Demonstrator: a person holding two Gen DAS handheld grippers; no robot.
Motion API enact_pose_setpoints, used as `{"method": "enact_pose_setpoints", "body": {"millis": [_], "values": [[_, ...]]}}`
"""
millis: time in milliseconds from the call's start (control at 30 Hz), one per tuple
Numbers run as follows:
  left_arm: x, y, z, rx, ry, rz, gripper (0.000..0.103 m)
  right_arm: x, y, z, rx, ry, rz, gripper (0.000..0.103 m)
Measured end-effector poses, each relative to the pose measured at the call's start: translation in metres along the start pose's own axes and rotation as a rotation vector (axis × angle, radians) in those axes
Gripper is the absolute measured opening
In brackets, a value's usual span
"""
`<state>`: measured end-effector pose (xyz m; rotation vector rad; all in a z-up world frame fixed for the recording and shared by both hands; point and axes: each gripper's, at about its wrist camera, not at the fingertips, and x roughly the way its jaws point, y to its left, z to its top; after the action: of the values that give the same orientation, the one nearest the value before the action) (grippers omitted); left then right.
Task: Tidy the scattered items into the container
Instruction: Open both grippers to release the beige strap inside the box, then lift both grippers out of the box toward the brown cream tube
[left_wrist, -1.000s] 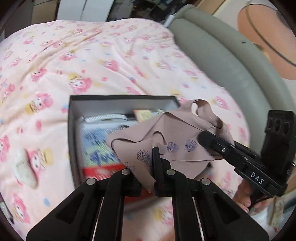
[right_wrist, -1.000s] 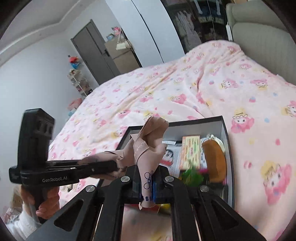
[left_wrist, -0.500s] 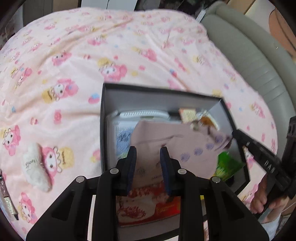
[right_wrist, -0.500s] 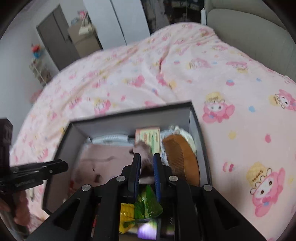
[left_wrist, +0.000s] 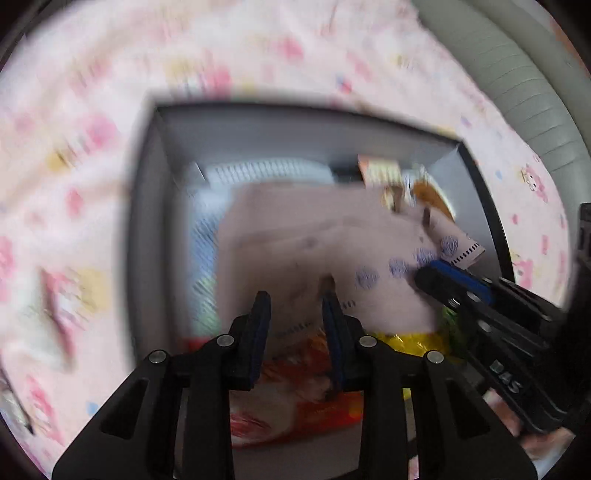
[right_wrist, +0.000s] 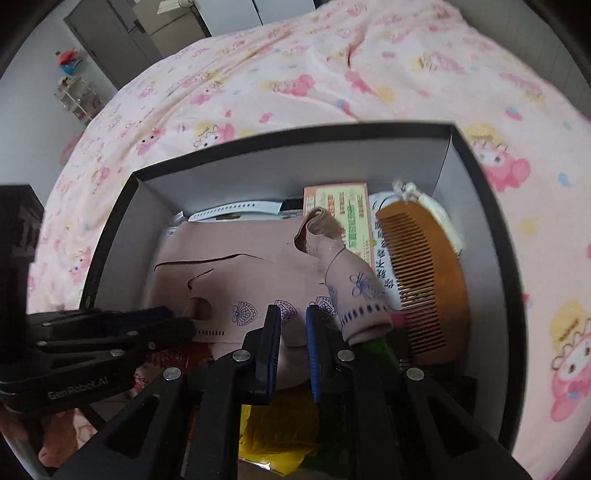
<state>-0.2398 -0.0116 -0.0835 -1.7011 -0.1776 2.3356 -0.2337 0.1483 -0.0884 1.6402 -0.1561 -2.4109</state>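
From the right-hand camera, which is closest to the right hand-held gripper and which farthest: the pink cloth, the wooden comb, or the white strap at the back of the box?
From the right hand-held gripper:
1. Pink cloth, lying right at its fingertips.
2. Wooden comb, off to the right in the box.
3. White strap, by the far wall.

The left wrist view is smeared by motion blur, so the bedspread (left_wrist: 92, 155) pattern and print on the red packet (left_wrist: 295, 402) are unreadable. The pink cloth (right_wrist: 258, 280) hides most of the white device (right_wrist: 236, 212) and the packets beneath it. The box (right_wrist: 476, 206) has its near wall cut off by the frame edge.
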Motion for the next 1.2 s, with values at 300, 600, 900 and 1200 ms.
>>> {"method": "enact_pose_setpoints", "body": {"millis": [300, 600, 900, 1200], "values": [[-0.104, -0.020, -0.035, 0.079, -0.372, 0.100, 0.063, -0.105, 0.035, -0.039, -0.095, -0.275, -0.140, 0.042], [-0.173, -0.032, -0.112, 0.085, -0.521, 0.077, 0.082, -0.191, 0.049, -0.106, -0.013, -0.456, -0.106, 0.063], [-0.208, -0.026, -0.168, 0.115, -0.504, 0.045, 0.085, -0.197, 0.070, -0.152, -0.002, -0.450, -0.030, 0.063], [-0.224, 0.054, -0.206, -0.075, -0.491, 0.132, 0.081, -0.170, 0.127, -0.155, -0.141, -0.396, 0.099, 0.063]]}}
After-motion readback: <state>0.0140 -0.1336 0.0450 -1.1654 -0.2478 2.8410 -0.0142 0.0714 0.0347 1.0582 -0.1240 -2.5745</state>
